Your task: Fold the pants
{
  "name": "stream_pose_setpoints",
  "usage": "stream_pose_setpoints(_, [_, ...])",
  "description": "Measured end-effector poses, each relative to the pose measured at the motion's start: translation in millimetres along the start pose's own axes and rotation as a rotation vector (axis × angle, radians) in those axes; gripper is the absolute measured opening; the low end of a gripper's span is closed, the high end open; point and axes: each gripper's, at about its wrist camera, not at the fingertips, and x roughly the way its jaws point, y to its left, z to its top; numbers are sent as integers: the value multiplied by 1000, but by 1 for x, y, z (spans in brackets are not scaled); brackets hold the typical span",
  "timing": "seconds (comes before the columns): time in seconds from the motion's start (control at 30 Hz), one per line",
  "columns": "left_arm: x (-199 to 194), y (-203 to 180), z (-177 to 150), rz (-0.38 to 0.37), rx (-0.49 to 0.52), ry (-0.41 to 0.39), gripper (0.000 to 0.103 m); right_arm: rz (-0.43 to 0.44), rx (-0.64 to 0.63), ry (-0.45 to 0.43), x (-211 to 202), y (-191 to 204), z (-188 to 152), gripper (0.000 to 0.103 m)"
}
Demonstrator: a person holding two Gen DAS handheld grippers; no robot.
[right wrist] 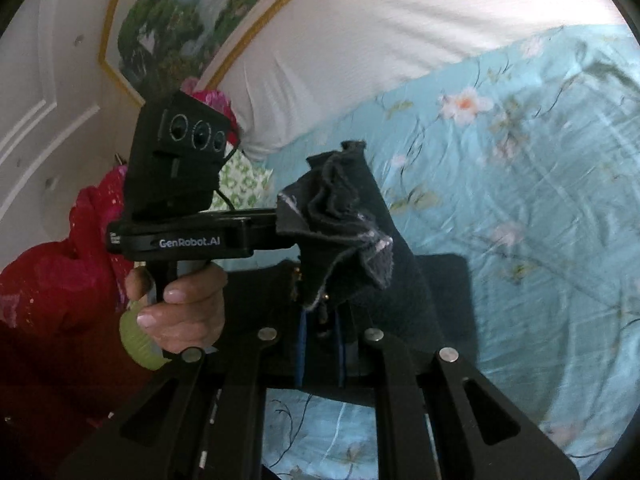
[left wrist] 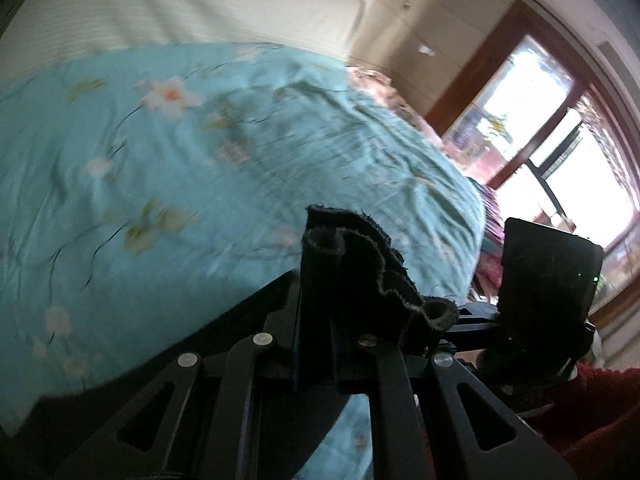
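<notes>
The pants are dark, with frayed hems. In the left wrist view a bunched hem [left wrist: 372,268] sticks up from my left gripper [left wrist: 320,248], which is shut on it. In the right wrist view another crumpled piece of the pants [right wrist: 340,208] is clamped in my right gripper [right wrist: 324,272], also shut, and dark cloth hangs below over the bed. The two grippers are raised side by side, close together. The left gripper's body [right wrist: 180,168] shows at the left with a hand [right wrist: 180,304] on its handle. The right gripper's body [left wrist: 548,272] shows at the right.
A turquoise floral sheet [left wrist: 160,160] covers the bed under both grippers. A white pillow or bolster [right wrist: 360,40] lies along its far side below a framed landscape picture [right wrist: 180,8]. Pink floral bedding [left wrist: 380,88] and a bright window [left wrist: 540,112] are beyond. A red sleeve [right wrist: 48,280] is at the left.
</notes>
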Motion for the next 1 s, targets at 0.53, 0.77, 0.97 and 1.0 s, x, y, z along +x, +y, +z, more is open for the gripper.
stream_pose_setpoints(0.53, [-8, 70, -75, 103, -254, -2, 8, -19, -71, 225, 77, 7, -29, 17])
stream_pose_setpoints(0.77, [-21, 80, -96, 174, -346, -28, 11, 18, -79, 292, 90, 11, -39, 42])
stream_pose_setpoints(0.97, [-43, 86, -112, 229, -450, -94, 19, 28, -110, 315, 89, 22, -40, 50])
stream_pose_setpoints(1.0, [-48, 86, -115, 244, -461, -102, 28, 37, -112, 322, 89, 24, -39, 50])
